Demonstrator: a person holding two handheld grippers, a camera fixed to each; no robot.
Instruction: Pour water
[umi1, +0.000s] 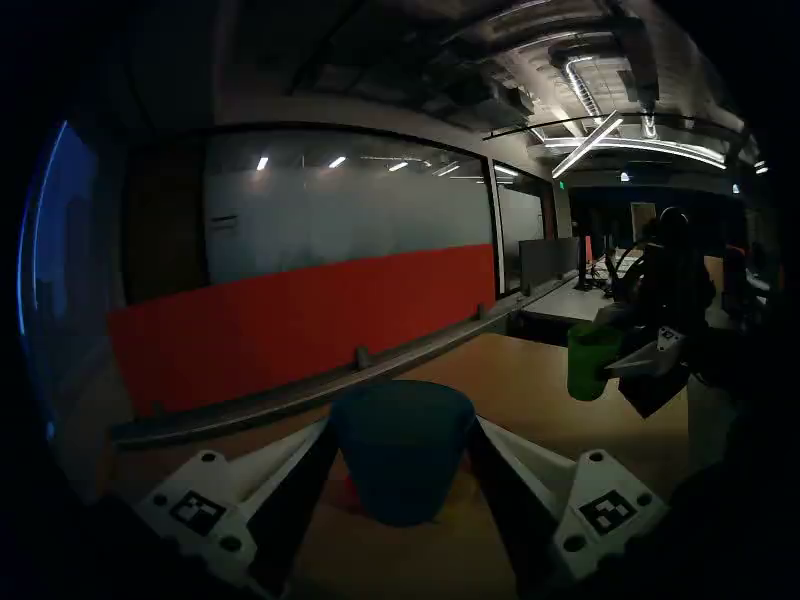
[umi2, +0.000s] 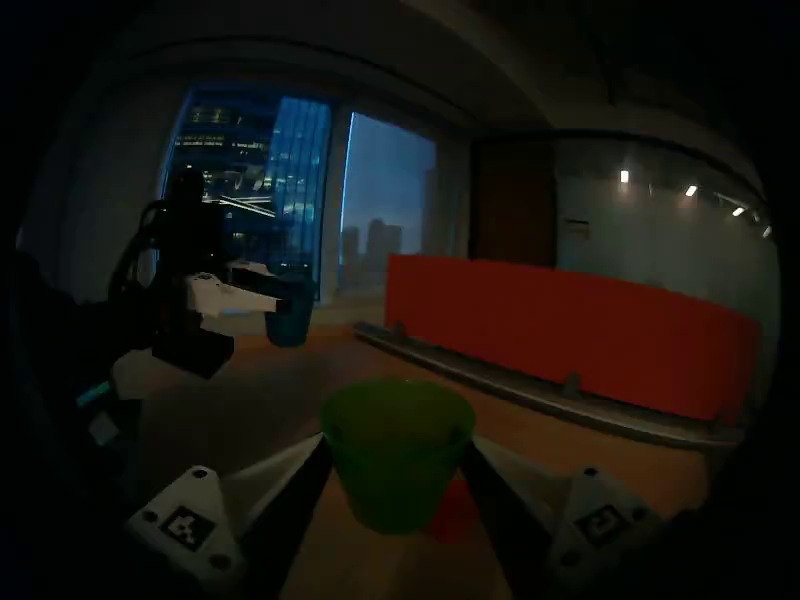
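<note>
The left gripper (umi1: 403, 432) pinches a blue cup (umi1: 403, 470) upright between its two fingers, over the wooden table (umi1: 500, 375). The right gripper (umi2: 397, 430) clamps a green cup (umi2: 397, 475), also upright, well apart from the blue one.

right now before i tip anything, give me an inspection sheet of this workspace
surface: wooden table, dimly lit.
job's things: blue cup and green cup, both upright; whether either holds water cannot be told.
clutter: small red object low beside the green cup; too dark to identify.
grippers: left gripper shut on the blue cup; right gripper shut on the green cup; the two cups are well apart.
cables: dark cable looping above the left gripper.
surroundings: red partition along the table's far edge, window onto lit buildings, strip lights overhead.
</note>
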